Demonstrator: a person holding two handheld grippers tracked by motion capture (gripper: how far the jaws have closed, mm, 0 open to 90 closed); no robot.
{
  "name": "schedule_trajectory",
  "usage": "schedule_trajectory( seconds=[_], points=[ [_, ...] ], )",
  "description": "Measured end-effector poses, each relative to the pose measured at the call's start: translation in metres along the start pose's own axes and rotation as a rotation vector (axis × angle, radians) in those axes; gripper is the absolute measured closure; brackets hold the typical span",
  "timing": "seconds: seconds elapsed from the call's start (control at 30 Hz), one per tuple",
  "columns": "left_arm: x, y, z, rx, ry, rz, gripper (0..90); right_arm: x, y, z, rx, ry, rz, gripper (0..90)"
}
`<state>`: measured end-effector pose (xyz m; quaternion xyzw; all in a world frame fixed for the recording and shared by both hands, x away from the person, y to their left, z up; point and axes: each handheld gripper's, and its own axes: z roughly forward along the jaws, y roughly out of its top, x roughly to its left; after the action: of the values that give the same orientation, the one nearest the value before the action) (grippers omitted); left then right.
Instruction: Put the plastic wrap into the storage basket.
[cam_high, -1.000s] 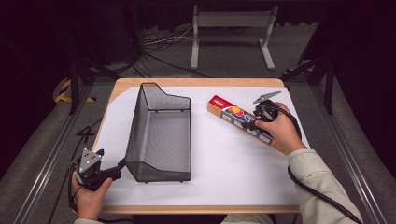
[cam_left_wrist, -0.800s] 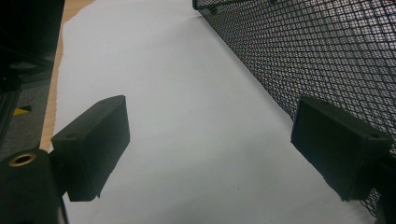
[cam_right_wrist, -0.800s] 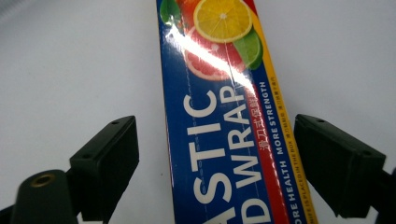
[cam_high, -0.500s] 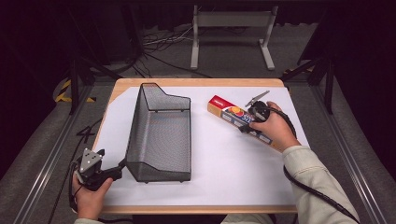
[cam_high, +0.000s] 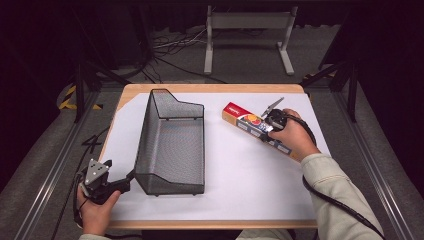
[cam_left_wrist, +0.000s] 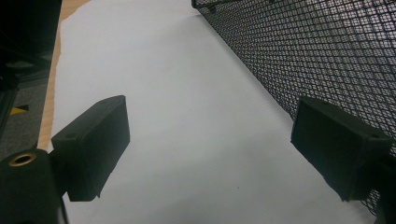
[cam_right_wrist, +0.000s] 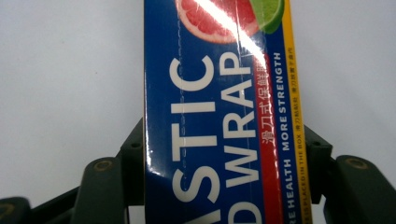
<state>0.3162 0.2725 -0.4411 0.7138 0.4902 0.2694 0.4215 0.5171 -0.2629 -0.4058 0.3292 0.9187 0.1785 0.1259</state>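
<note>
The right gripper (cam_high: 270, 121) is held over the long plastic wrap box (cam_high: 260, 131) on the right half of the table, and its jaws are set one against each long side of the box; in the right gripper view (cam_right_wrist: 224, 163) the box is seen clamped between them, so the box is gripped. The box is lying flat on the white sheet (cam_high: 250, 185), aslant, with one end pointing toward the far middle of the table and the other hidden under the person's right hand (cam_high: 294, 137). Its top face is dark blue with large white letters, of which "STIC" and "WRAP" are legible, a red stripe with small characters, a yellow edge band, and printed halves of a pink grapefruit and a green lime. A glossy highlight is seen across the print. A red end panel is seen at its far end in the high view.

The left gripper (cam_high: 122, 184) is held at the near left corner of the table in the left hand (cam_high: 95, 206), with its jaws spread wide apart and nothing between them (cam_left_wrist: 210, 154). One jaw is seen close against the black mesh basket (cam_high: 172, 145), though contact cannot be judged. The basket is standing on the sheet left of centre, long and open-topped, with a taller stepped far wall, well apart from the box.
</note>
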Motion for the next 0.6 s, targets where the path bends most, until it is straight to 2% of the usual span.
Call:
schedule_trajectory(
  seconds=[0.2,0.4,0.6],
  points=[
    [0.001,0.000,0.000,0.000,0.003,-0.002,12.3,0.004,0.000,-0.005,-0.004,0.032,0.057,41.1],
    [0.001,0.000,0.000,0.002,0.004,-0.002,12.3,0.008,0.004,-0.021,-0.042,0.042,0.067,41.2],
    [0.000,0.000,0.000,-0.003,0.003,-0.001,12.3,0.012,0.006,-0.038,-0.044,0.050,0.059,41.1]
  ],
)
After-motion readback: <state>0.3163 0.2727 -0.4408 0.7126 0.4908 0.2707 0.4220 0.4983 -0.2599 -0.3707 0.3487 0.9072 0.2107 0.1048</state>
